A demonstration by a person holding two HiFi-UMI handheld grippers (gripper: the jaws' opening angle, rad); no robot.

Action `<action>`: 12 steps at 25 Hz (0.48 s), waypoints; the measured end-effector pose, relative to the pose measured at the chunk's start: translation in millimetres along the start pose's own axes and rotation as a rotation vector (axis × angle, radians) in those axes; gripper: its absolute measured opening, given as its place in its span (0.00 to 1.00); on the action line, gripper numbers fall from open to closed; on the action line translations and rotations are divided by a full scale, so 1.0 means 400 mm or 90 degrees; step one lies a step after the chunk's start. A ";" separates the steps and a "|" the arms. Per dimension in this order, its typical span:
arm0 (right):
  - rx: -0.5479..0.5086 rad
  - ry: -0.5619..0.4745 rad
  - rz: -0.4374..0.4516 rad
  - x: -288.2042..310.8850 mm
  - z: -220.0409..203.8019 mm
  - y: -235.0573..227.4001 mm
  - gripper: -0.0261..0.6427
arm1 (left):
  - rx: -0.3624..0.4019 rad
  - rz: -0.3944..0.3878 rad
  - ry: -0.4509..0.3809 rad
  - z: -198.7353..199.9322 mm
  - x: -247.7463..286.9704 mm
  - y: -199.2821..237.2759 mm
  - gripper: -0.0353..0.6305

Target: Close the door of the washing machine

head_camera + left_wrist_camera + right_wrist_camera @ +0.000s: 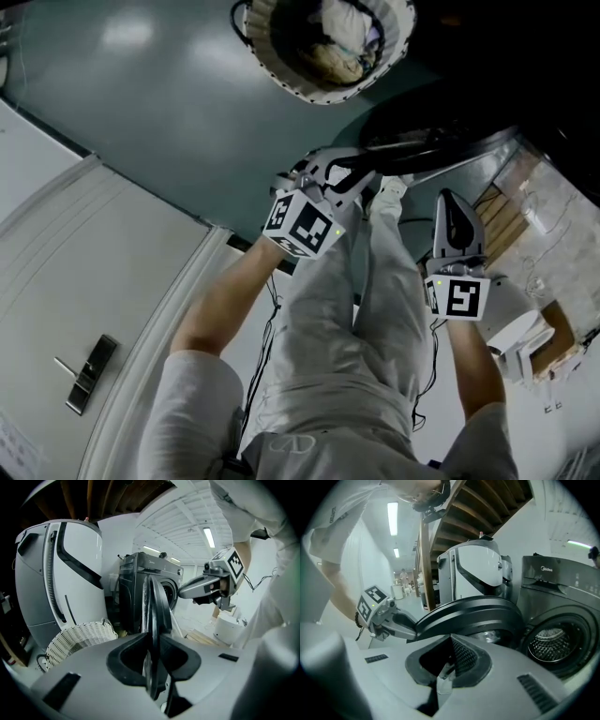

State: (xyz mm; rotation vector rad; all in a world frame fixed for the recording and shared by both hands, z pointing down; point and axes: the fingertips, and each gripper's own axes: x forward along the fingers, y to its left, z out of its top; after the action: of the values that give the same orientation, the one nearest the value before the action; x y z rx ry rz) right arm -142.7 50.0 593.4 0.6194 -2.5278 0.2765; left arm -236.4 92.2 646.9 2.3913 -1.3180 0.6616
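Note:
The dark washing machine (133, 588) (562, 588) stands with its round door (436, 148) (157, 599) (473, 611) swung out and the drum (551, 641) exposed. My left gripper (367, 171) (154, 639) (411, 632) is shut on the door's rim, which runs edge-on between its pads. My right gripper (448, 199) (183, 591) (451, 639) is shut with nothing between its jaws. It sits close to the door's outer face, on the side away from the left gripper. I cannot tell whether it touches the door.
A wicker basket (323, 47) (79, 637) with laundry stands beside a tall white appliance (61, 573) (478, 569). A white door with a handle (89, 370) lies left. Wooden pallets (502, 216) and a white tub (229, 627) sit right. The person's legs (356, 309) are below me.

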 end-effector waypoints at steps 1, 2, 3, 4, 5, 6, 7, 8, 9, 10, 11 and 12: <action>0.004 -0.001 -0.007 -0.006 -0.004 -0.008 0.06 | -0.003 0.005 0.001 0.000 0.000 -0.007 0.16; 0.006 -0.002 -0.013 -0.011 -0.006 -0.013 0.06 | -0.006 0.009 0.001 0.000 0.000 -0.013 0.16; 0.006 -0.003 -0.015 -0.015 -0.009 -0.015 0.06 | -0.011 0.014 0.002 -0.001 0.001 -0.019 0.16; 0.005 -0.004 -0.016 -0.019 -0.014 -0.016 0.06 | -0.015 0.018 0.002 -0.002 0.002 -0.026 0.16; 0.007 -0.006 -0.018 -0.022 -0.016 -0.017 0.06 | -0.020 0.021 0.003 -0.003 0.004 -0.033 0.16; 0.011 -0.008 -0.020 -0.024 -0.018 -0.017 0.06 | -0.025 0.024 0.004 -0.003 0.006 -0.041 0.16; 0.013 -0.010 -0.021 -0.027 -0.022 -0.016 0.06 | -0.029 0.027 0.006 -0.002 0.008 -0.051 0.16; 0.014 -0.009 -0.021 -0.032 -0.028 -0.013 0.06 | -0.033 0.028 0.008 -0.002 0.010 -0.061 0.16; 0.015 -0.006 -0.021 -0.037 -0.035 -0.008 0.06 | -0.036 0.029 0.010 -0.001 0.012 -0.072 0.16; 0.017 -0.002 -0.020 -0.044 -0.044 -0.003 0.06 | -0.038 0.029 0.012 -0.001 0.013 -0.083 0.16; 0.019 0.003 -0.020 -0.052 -0.053 0.002 0.06 | -0.041 0.029 0.014 0.000 0.015 -0.094 0.16; 0.019 0.007 -0.019 -0.059 -0.063 0.005 0.06 | -0.044 0.030 0.015 0.001 0.017 -0.104 0.17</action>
State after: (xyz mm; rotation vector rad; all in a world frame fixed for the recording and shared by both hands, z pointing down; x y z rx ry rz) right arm -114.7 68.3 601.9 0.6660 -2.5060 0.3069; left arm -197.6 108.6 647.6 2.2974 -1.3678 0.6440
